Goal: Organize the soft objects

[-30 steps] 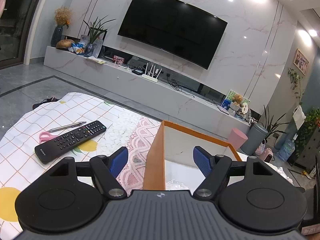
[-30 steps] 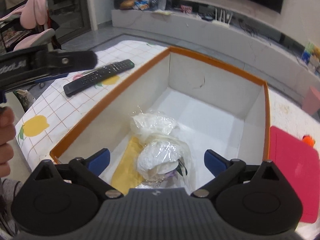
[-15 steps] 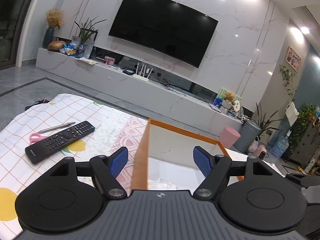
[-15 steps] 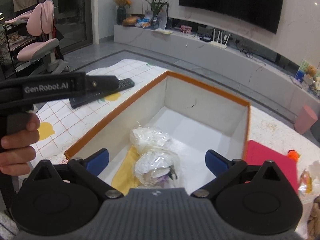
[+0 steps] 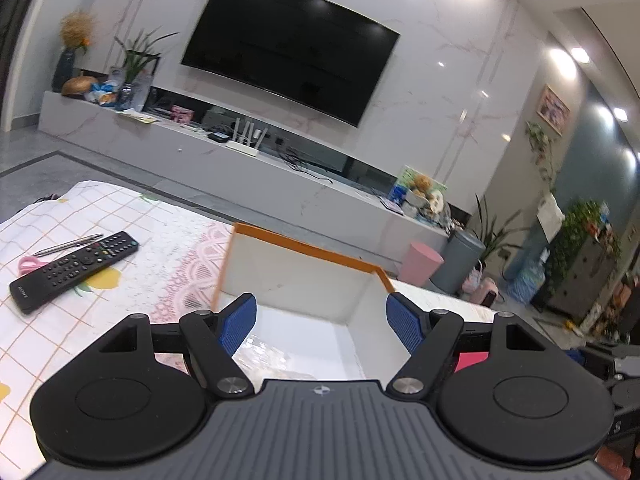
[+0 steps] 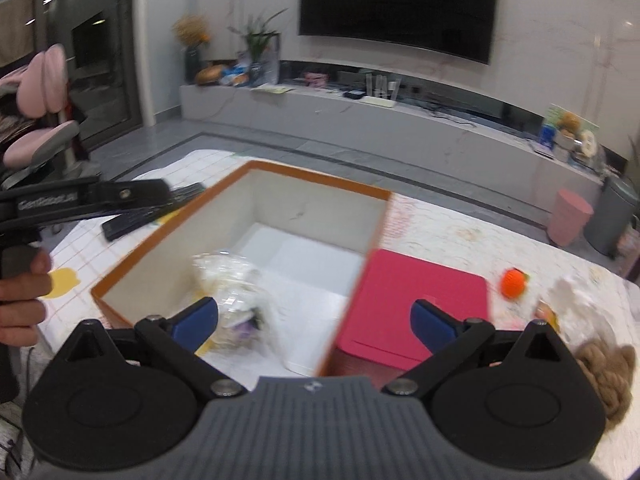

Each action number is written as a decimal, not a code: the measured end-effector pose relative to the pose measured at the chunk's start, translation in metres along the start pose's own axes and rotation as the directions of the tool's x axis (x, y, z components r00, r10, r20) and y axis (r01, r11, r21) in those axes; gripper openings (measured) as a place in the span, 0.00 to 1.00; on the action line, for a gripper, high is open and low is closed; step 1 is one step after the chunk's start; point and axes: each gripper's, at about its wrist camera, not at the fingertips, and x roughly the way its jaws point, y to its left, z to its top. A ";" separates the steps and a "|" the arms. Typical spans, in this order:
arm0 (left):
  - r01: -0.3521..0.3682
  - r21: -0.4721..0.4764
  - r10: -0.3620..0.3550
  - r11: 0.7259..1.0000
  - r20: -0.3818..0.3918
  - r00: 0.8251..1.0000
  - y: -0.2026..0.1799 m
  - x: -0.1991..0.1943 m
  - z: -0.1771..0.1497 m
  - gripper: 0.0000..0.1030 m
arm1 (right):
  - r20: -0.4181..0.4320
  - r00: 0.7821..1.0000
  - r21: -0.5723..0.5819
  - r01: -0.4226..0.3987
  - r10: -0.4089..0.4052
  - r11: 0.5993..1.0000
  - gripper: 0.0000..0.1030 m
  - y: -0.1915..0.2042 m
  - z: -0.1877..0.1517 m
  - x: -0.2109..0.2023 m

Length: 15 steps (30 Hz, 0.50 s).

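**Soft bundles lie in the orange-rimmed box**

Soft bundles wrapped in clear plastic lie at the near end of the orange-rimmed box, their row running along the box's length, away from the camera. The right gripper hangs above them, jaws wide apart, empty. The left gripper is equally spread, holding nothing. A pink lid touches the box's right wall.
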 end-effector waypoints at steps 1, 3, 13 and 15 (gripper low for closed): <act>0.009 0.003 -0.009 1.000 -0.002 1.000 -0.006 0.001 -0.001 0.84 | 0.004 1.000 0.005 0.011 -0.011 1.000 0.98 -0.005 -0.003 -0.003; 0.029 0.006 -0.029 1.000 -0.005 1.000 -0.015 0.000 -0.002 0.85 | 0.016 1.000 0.016 0.023 -0.023 1.000 0.98 -0.013 -0.010 -0.008; 0.072 0.102 -0.071 0.992 -0.014 0.997 -0.067 0.000 -0.018 0.85 | 0.069 0.995 0.200 0.063 -0.078 0.978 0.98 -0.067 -0.041 -0.030; 0.113 0.104 -0.109 0.988 -0.046 0.993 -0.075 0.005 -0.022 0.84 | 0.074 0.992 0.196 0.089 -0.105 0.976 0.98 -0.077 -0.043 -0.034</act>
